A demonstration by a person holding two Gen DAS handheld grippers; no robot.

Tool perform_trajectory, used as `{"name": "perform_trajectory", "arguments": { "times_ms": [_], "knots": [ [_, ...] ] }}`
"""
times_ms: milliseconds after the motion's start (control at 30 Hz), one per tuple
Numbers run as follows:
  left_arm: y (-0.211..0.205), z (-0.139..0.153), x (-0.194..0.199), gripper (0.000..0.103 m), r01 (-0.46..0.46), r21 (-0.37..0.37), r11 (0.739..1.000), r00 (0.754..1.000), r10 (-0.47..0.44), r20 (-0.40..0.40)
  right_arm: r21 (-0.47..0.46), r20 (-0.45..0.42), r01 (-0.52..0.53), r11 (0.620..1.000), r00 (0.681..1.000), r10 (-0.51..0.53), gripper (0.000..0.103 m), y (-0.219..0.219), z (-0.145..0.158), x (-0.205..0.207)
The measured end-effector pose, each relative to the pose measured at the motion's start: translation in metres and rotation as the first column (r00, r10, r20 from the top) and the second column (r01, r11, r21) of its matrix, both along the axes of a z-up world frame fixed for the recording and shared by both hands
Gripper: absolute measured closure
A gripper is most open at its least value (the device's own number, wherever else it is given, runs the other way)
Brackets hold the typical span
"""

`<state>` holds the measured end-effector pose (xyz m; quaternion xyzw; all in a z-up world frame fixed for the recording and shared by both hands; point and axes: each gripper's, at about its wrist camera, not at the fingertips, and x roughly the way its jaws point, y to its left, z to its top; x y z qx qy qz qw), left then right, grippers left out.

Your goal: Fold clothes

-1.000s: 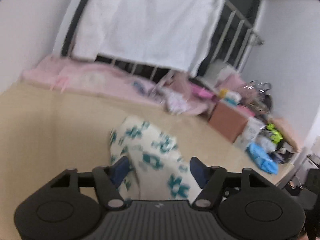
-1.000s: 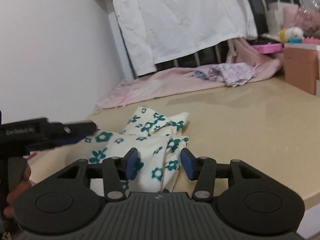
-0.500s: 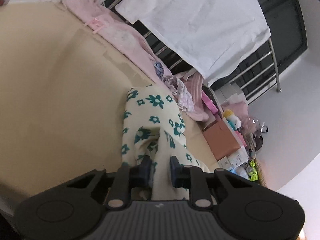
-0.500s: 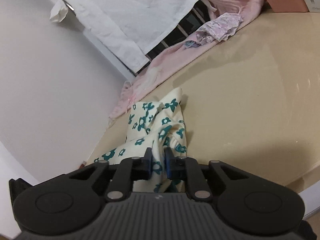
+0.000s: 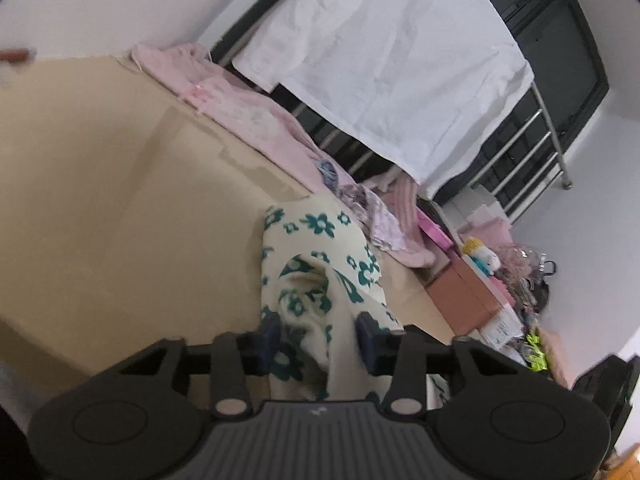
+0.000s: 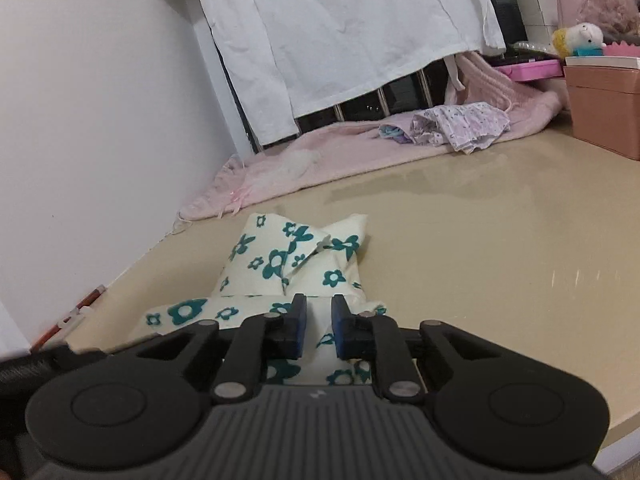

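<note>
— Beige table (image 5: 120,184) fills the left wrist view, with a white wall behind it. What lies on it?

— A cream garment with teal flowers (image 5: 320,256), rumpled, running from the middle of the table toward the near edge. Its near end bunches up between the fingers of the left gripper (image 5: 320,330).

— Are those tongs closed on it?

— No. The jaws stand well apart, one blue pad on each side of the fabric, with cloth between them but no pinch that I can see.

— And farther back?

— A pink blanket (image 5: 248,116) along the far edge, a white sheet (image 5: 384,64) hanging over a metal rail, and a brown box (image 5: 464,296) to the right among clutter.

— Now the right wrist view.

— Same table (image 6: 500,232), wall on the left. The garment (image 6: 296,260) lies near the left edge, one corner folded over itself. The right gripper (image 6: 319,330) sits at its near end, jaws nearly together with a narrow gap, and a strip of cream fabric in that gap. I cannot tell whether the pads actually press it.

— Behind?

— The blanket (image 6: 320,160), a small lilac cloth (image 6: 468,124) on it, the sheet (image 6: 344,32) above, the box (image 6: 604,108) far right.
</note>
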<state>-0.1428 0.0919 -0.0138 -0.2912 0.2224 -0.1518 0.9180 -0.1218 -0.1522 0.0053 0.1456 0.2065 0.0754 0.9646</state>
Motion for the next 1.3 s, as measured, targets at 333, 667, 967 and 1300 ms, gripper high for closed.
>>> {"name": "perform_trajectory", "arguments": {
  "times_ms": [333,667,967,1300],
  "knots": [
    [-0.046,0.033,0.003,0.085,-0.048,0.339,0.939,0.990,-0.001,0.140,-0.070,0.045,0.011,0.998,0.999,-0.008,0.087,0.013,0.013,-0.008],
    [-0.053,0.006,0.014,0.084,-0.063,0.356,0.932,0.997,0.042,0.065,0.039,0.003,0.021,0.999,1.000,-0.021,0.091,0.004,0.001,0.001],
    [-0.054,0.003,0.014,0.081,-0.067,0.389,0.919,0.997,0.043,0.071,0.402,-0.088,0.030,0.915,0.996,0.006,0.080,-0.048,-0.021,0.008],
    [-0.060,0.002,0.016,0.081,-0.058,0.429,0.902,0.997,0.029,0.074,0.612,-0.172,0.080,0.787,0.985,0.034,0.099,-0.075,-0.032,0.033]
  ]
}}
